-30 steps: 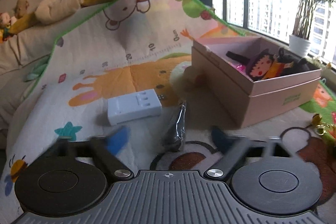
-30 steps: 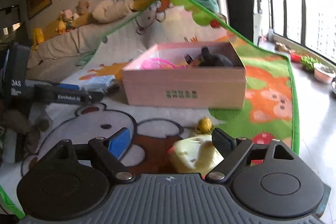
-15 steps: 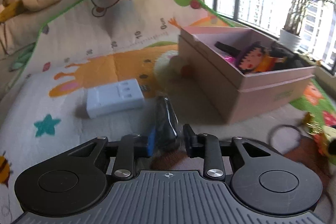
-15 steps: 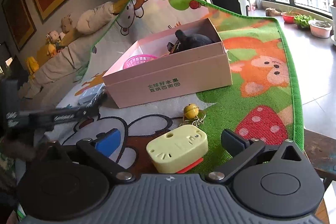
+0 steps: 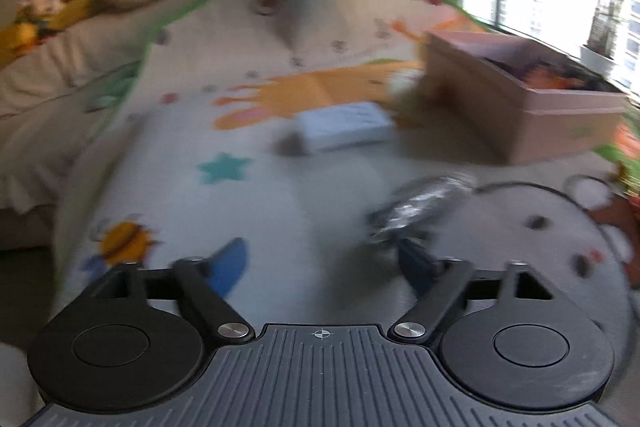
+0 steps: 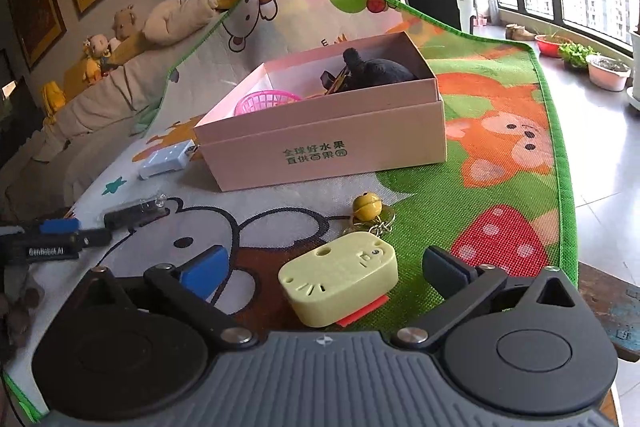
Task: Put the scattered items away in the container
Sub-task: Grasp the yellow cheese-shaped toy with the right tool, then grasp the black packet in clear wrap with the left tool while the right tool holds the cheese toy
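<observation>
Blur is smearing the left wrist view, where the left gripper (image 5: pixel 324 259) is being opened, nothing pinched, a dark clear-wrapped item (image 5: pixel 416 207) lying on the play mat (image 5: pixel 256 195) just beyond its right finger, short of the pink box (image 5: pixel 532 107). Seen from the right wrist, the right gripper (image 6: pixel 324 267) is being held fully apart around a pale yellow case (image 6: pixel 340 279), its pads not touching it, the box (image 6: pixel 324 143) sitting farther back.

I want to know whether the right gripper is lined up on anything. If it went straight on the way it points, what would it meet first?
Most likely the pale yellow box: it lies on the mat between the open right gripper fingers, untouched. The bell keychain lies beyond it.
</observation>
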A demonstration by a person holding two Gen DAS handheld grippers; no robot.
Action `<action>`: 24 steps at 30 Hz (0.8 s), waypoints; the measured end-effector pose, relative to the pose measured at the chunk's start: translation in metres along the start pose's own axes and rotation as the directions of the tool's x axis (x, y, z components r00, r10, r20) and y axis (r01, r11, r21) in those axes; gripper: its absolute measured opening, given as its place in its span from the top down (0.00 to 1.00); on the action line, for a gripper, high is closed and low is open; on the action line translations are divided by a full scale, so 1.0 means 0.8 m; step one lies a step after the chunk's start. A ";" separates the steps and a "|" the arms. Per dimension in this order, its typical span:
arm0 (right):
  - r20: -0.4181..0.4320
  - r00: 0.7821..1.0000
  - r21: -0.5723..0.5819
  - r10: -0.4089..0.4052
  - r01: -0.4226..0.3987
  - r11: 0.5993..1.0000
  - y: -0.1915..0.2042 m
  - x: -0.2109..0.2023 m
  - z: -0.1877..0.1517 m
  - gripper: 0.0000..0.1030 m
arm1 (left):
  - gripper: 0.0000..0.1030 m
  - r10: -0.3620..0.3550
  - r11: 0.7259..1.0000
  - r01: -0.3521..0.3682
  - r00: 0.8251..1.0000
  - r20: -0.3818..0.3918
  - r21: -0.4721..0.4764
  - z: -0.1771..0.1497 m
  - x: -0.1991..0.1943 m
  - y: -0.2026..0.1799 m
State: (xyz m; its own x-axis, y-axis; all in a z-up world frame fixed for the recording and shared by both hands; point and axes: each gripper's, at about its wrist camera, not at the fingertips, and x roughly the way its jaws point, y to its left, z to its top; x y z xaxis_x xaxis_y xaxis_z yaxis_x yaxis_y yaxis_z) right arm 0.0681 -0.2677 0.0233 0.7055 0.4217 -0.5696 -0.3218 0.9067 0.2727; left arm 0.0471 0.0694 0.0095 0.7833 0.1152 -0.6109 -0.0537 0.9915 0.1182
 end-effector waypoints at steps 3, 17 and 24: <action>-0.004 1.000 -0.011 -0.009 0.009 1.000 0.002 0.001 0.000 0.00 | 0.05 0.097 0.995 -0.097 0.995 0.029 -0.019 0.003 0.006 0.014; -0.014 0.999 -0.037 -0.030 0.030 0.999 0.007 0.003 -0.001 0.00 | 0.00 -0.031 0.994 0.017 0.991 -0.134 -0.105 -0.004 -0.015 -0.035; -0.022 0.999 -0.056 -0.043 0.042 0.998 0.010 0.005 -0.001 0.00 | 0.00 -0.019 0.993 0.006 0.993 -0.119 -0.115 -0.008 -0.015 -0.040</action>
State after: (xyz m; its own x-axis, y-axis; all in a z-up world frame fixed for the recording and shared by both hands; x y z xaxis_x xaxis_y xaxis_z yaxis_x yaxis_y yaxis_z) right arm 0.0683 -0.2589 0.0225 0.7046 0.3823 -0.5978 -0.3270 0.9226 0.2046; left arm 0.0357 0.0369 0.0082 0.7050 0.1023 -0.7018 -0.1198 0.9925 0.0243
